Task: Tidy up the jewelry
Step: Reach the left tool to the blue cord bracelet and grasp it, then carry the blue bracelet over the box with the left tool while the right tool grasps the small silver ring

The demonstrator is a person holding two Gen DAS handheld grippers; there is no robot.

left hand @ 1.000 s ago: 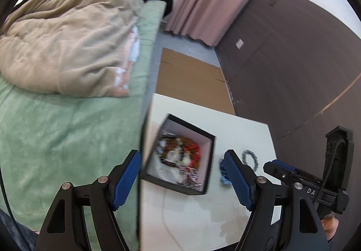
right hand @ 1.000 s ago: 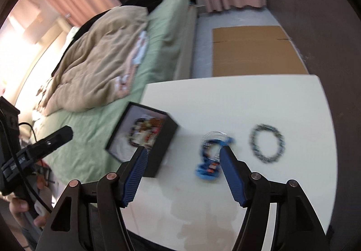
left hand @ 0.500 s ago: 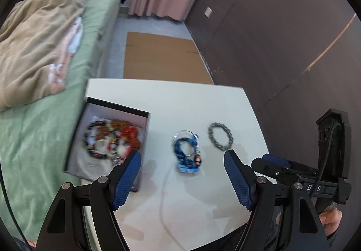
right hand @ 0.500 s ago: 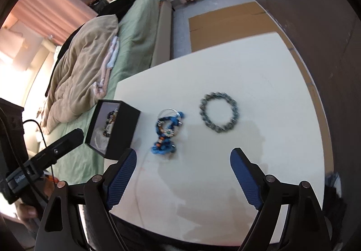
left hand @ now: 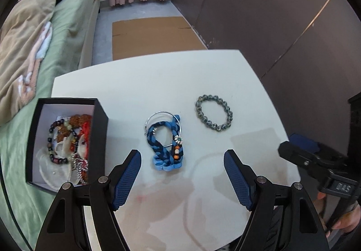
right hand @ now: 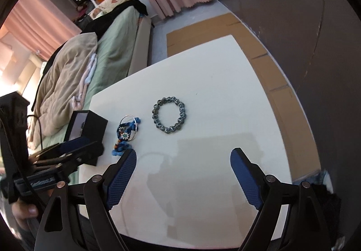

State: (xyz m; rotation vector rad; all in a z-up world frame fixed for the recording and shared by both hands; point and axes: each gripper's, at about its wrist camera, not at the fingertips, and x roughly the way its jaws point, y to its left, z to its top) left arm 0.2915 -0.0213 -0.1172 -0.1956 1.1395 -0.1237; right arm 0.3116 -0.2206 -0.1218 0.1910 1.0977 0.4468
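Note:
A black box (left hand: 99, 129) with several bracelets inside sits at the left edge of the white table (left hand: 158, 79). A blue braided bracelet with a thin silver bangle (left hand: 165, 140) lies mid-table. A dark green bead bracelet (left hand: 213, 115) lies to its right. My left gripper (left hand: 182, 160) is open and empty, above the table just short of the blue bracelet. My right gripper (right hand: 183, 160) is open and empty, short of the bead bracelet (right hand: 169, 118). The right wrist view also shows the box (right hand: 90, 125) and blue bracelet (right hand: 126, 134).
A bed (left hand: 67, 25) with a green sheet and a beige blanket runs along the table's left side. Flat cardboard (left hand: 153, 34) lies on the floor beyond the table. A dark wall (left hand: 270, 14) stands on the right.
Both cameras have swung right and risen, so the whole table with both loose bracelets has come into view. Both grippers stay open. The jewelry has not moved.

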